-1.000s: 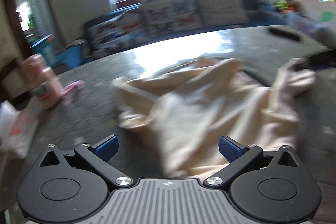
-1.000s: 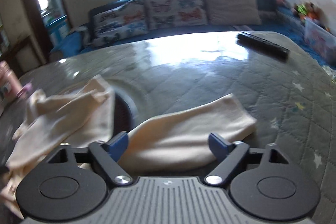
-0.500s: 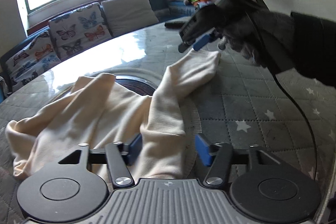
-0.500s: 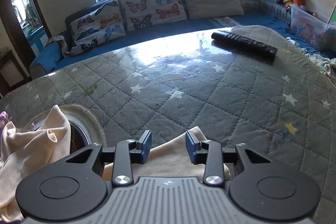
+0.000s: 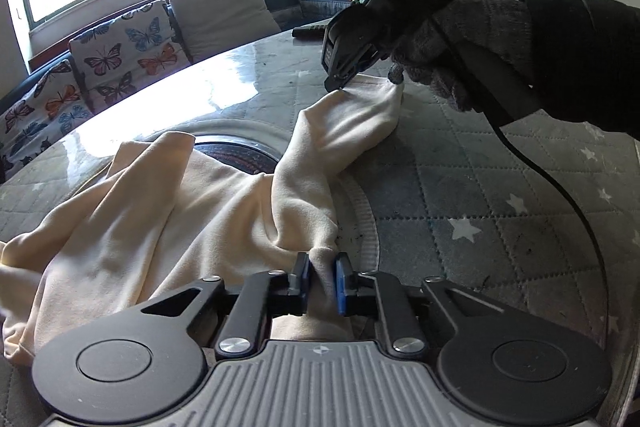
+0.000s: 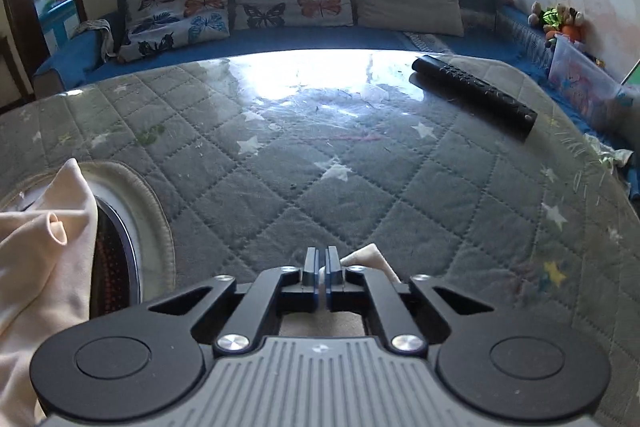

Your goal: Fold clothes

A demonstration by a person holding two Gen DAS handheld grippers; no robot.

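Remote far side of table, clear of garment.

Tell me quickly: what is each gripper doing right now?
Left gripper: jaws just closed, shut on the cream garment.
Right gripper: jaws just closed, shut on the garment's far end.

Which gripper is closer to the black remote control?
Right. The right gripper pinches the cream garment's far end toward the remote; the left gripper grips it farther back.
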